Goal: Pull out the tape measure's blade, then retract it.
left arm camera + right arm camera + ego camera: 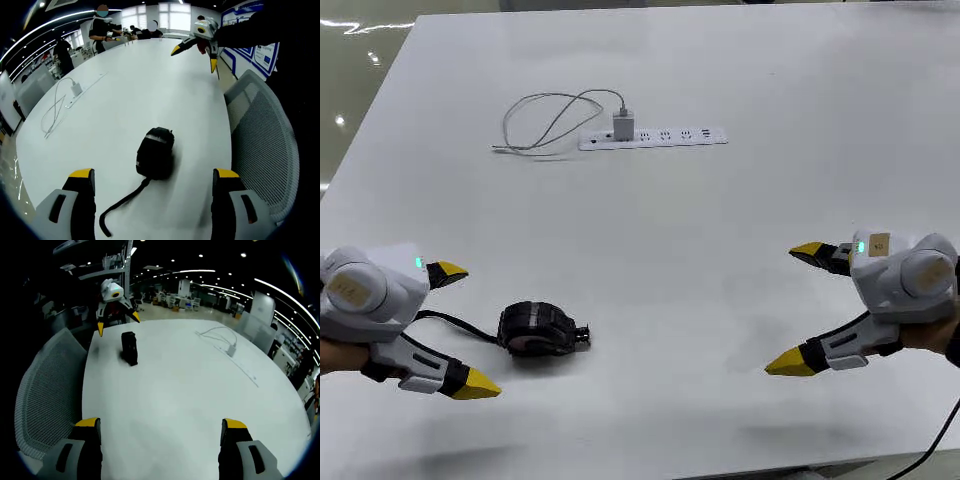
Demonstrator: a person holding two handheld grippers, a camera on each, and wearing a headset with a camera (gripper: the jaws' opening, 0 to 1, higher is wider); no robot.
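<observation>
**Pre-Grasp State: Case Slip Risk**

Head view: black rounded tape measure (535,329) lies on the white bench (720,230). The left gripper (475,329) and right gripper (788,308) are wide open and empty.
Left gripper view: tape measure near, ahead of the jaws.
Right gripper view: tape measure well apart.
An unclamped case may slide when the blade is pulled.

The black tape measure (535,329) stands upright on the white surface (720,250), blade wound in, its black strap (455,322) trailing off to the left
</observation>
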